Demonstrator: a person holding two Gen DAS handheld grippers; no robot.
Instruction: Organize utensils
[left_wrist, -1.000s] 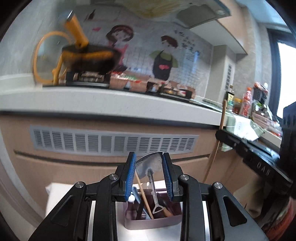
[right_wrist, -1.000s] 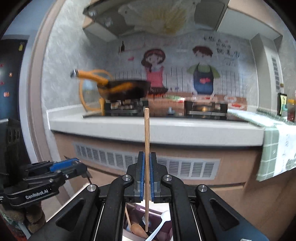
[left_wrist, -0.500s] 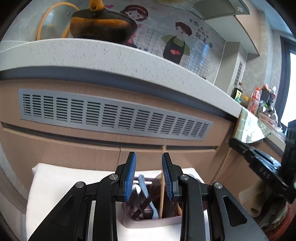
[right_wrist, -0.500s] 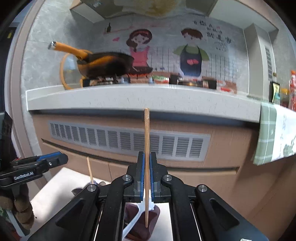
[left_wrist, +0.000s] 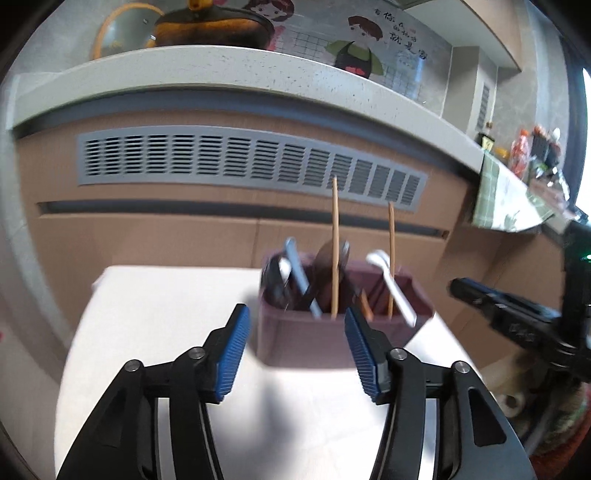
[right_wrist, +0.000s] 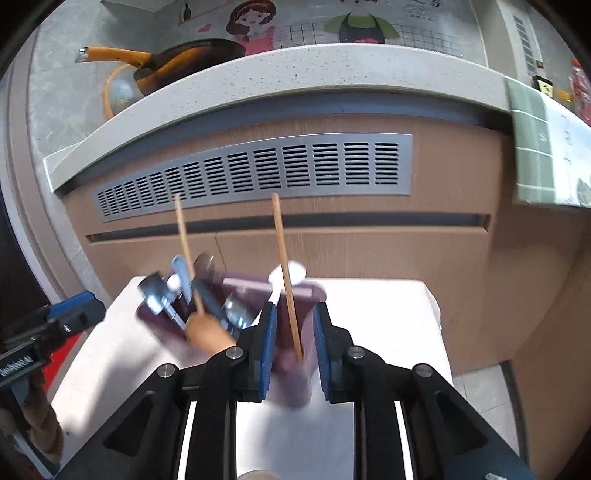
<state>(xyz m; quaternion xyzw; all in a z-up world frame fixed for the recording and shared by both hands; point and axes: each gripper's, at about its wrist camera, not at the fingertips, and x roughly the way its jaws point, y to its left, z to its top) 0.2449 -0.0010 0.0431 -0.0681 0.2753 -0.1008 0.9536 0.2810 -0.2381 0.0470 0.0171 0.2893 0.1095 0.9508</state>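
Observation:
A dark maroon utensil holder (left_wrist: 314, 332) stands on a white table (left_wrist: 155, 325). It holds two wooden chopsticks, one in the middle (left_wrist: 335, 247) and one on the right (left_wrist: 390, 258), a white spoon (left_wrist: 391, 284) and metal utensils (left_wrist: 295, 273). My left gripper (left_wrist: 295, 343) is open and empty just in front of the holder. In the right wrist view the holder (right_wrist: 236, 295) is blurred; a chopstick (right_wrist: 286, 280) stands in its near compartment, between the jaws of my open right gripper (right_wrist: 293, 341), which do not touch it. The second chopstick (right_wrist: 186, 247) leans further left.
A kitchen counter (left_wrist: 258, 70) with a grey vent panel (left_wrist: 251, 166) rises behind the table. An orange-handled pan (right_wrist: 177, 59) sits on the counter. A green checked cloth (right_wrist: 532, 144) hangs at the right. The other gripper shows at each view's edge (left_wrist: 517, 317).
My right gripper has opened and let go of the chopstick, which now stands in the holder. My left gripper has opened wider and drawn back. Both views have tilted down towards the table.

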